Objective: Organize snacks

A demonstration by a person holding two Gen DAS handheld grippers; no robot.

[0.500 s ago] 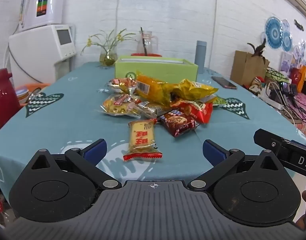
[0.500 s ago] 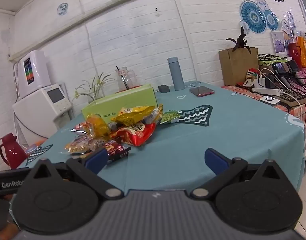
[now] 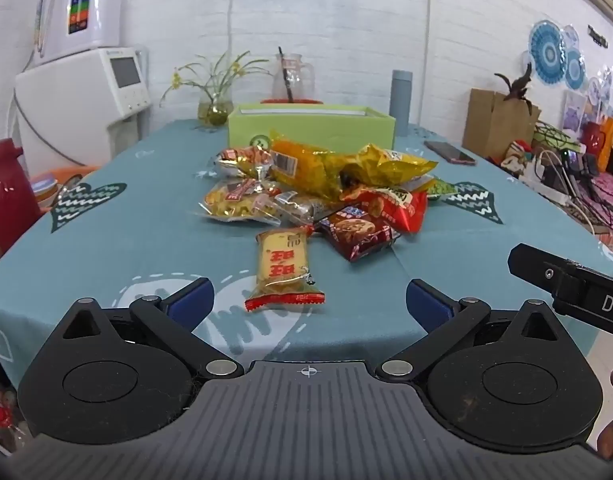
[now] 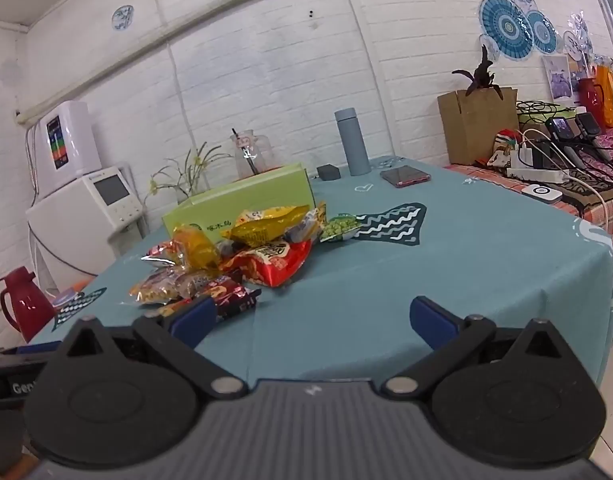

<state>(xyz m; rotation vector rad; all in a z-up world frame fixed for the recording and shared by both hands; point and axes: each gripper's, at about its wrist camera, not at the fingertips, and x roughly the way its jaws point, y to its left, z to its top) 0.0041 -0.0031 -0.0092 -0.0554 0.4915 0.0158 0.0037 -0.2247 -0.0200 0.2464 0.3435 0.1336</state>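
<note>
Snack pile (image 3: 318, 188): loose packets heaped mid-table on the teal cloth (image 3: 126, 248), green box (image 3: 310, 128) behind at 12 o'clock. Yellow biscuit packet (image 3: 283, 268) lies apart, nearest, at 12 o'clock of the left claw (image 3: 309, 304). Left claw: spread, empty. Right claw (image 4: 312, 320): spread, empty; pile at its 11 o'clock. Handling, judged: light, crinkly, slippery film; contents brittle. Take the biscuit packet across its flat middle or by the crimped red end seam, gently.
</note>
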